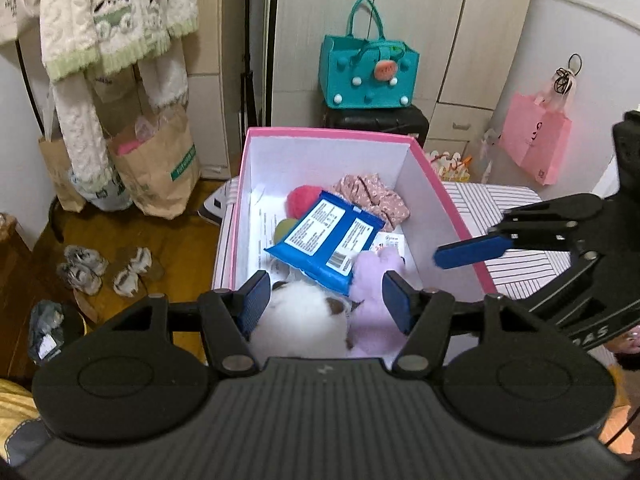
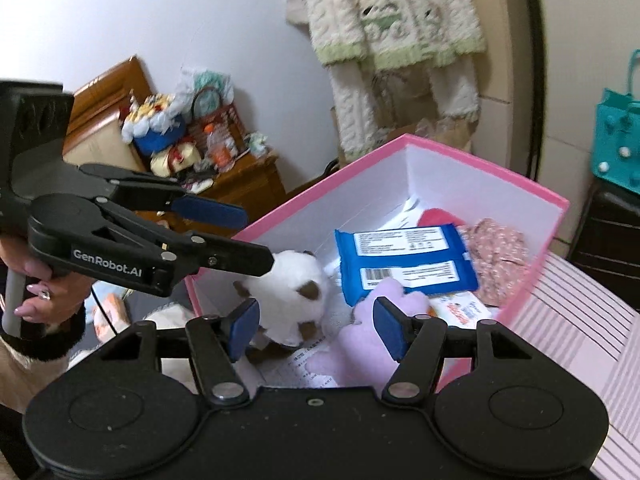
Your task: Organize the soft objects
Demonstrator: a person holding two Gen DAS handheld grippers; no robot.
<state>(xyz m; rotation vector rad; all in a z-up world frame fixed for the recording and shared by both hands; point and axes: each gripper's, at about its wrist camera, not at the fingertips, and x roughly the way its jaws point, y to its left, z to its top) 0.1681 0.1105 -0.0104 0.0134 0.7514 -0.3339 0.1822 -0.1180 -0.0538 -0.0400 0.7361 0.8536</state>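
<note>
Pink cardboard walls frame the open box (image 1: 440,192) that sits on a striped surface (image 1: 520,268), and every soft thing I can see lies inside it. A white plush toy (image 1: 300,320) with brown patches sits at the near end, just beside a lilac plush toy (image 1: 372,280). Beyond them a blue wipes packet (image 1: 324,240) lies slanted across the middle, its near corner over the lilac toy. A red pom-pom (image 1: 302,198) and a rumpled floral cloth (image 1: 376,196) rest at the far end, with printed paper sheets (image 1: 260,220) underneath.

The left hand-held gripper (image 1: 326,300) hovers over the near end of the box, its blue pads standing apart with nothing clamped; the white toy and the lilac one show in the gap below it. The right hand-held gripper (image 2: 316,328) is likewise spread and empty, pointing down over the same two toys. From its camera the left tool comes in from the side, one finger reaching close to the white toy's head, though I cannot tell whether it touches. A hand (image 2: 44,292) with a dark fuzzy cuff grips that tool's handle.

A teal felt bag (image 1: 368,72) stands on a black case behind the box, and a knitted cardigan (image 1: 116,12) hangs by the wall.
</note>
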